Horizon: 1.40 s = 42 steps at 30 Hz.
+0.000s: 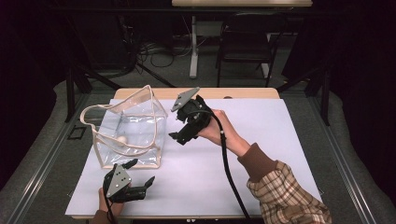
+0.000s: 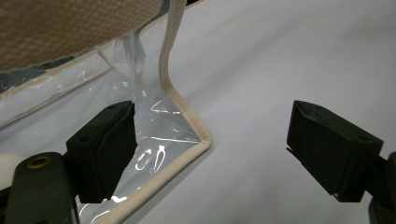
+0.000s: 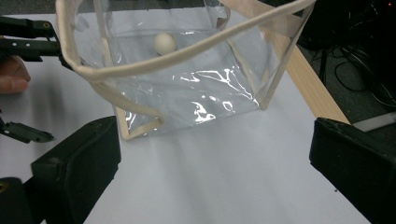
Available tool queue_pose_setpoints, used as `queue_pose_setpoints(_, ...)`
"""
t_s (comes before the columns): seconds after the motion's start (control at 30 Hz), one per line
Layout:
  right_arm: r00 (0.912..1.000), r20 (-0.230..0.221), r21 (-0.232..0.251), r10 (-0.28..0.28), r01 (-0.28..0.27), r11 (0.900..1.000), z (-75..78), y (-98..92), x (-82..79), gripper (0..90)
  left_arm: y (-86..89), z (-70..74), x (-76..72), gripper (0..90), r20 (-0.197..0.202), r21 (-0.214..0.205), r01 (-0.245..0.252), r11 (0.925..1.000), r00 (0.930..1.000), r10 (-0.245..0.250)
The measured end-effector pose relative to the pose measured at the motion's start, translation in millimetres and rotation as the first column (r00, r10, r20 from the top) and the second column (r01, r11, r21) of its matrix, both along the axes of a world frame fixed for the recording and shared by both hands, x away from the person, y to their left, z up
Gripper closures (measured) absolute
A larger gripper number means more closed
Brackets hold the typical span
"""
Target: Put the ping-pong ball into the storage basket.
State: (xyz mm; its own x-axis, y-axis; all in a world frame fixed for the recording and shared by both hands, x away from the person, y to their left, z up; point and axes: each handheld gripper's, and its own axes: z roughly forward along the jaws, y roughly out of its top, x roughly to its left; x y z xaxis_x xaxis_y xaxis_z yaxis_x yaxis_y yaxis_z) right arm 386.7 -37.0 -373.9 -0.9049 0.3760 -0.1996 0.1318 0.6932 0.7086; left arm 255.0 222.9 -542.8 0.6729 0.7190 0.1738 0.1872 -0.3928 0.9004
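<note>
Bag: a clear plastic bag (image 1: 133, 130) with cream trim is standing open-topped on the white sheet, toward its left side.
Ball: a small cream ball (image 1: 122, 139) is lying inside the bag, on its bottom, near the wall farthest from the right gripper.
Handle: a cream strap (image 3: 187, 51) is arching over the bag's open mouth.
Left gripper: the left gripper (image 1: 140, 175) is sitting low just in front of the bag's near corner, jaws spread wide; in the left gripper view one jaw is lying against the clear wall beside the corner seam, the other standing off over bare sheet, nothing pinched.
Right gripper: the right gripper (image 1: 180, 136) is hanging just to the right of the bag, tilted toward it, jaws gaping wide and empty.
Sheet: the white sheet (image 1: 261, 140) is covering the table under the bag.
Chair: a dark chair (image 1: 245, 42) is standing well beyond the bag, across the floor.
</note>
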Motion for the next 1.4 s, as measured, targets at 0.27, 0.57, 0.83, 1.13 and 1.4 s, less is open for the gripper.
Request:
queue_pose_setpoints(0.27, 0.9995, -0.008, -0.006, -0.029, 0.029, 0.9996, -12.9, -22.1, -5.1, 1.0, -1.8, -0.1, 1.3, 16.1, -0.002, 0.0, 0.006, 1.0, 1.0, -0.006)
queue_pose_setpoints(0.57, 0.9984, -0.011, 0.005, -0.055, 0.055, 0.9985, -22.2, -40.9, -11.3, 0.6, -2.4, -0.1, 2.2, 16.1, -0.004, 0.001, 0.011, 0.9999, 0.9999, -0.011)
queue_pose_setpoints(0.83, 0.9971, -0.007, 0.028, -0.076, 0.076, 0.9967, -26.8, -54.3, -16.5, 0.6, -2.4, 0.0, 2.1, 16.1, -0.004, 0.001, 0.012, 0.9999, 0.9999, -0.012)
queue_pose_setpoints(1.13, 0.9957, -0.008, 0.029, -0.092, 0.093, 0.9953, -39.4, -68.9, -24.1, 0.0, -2.3, 0.2, 2.1, 16.0, -0.003, 0.002, 0.012, 0.9999, 0.9999, -0.012)
queue_pose_setpoints(1.4, 0.9939, -0.004, 0.049, -0.11, 0.11, 0.9927, -48.2, -84.0, -31.7, 0.0, -2.6, 0.2, 2.2, 16.0, -0.002, 0.004, 0.014, 0.9999, 0.9999, -0.014)
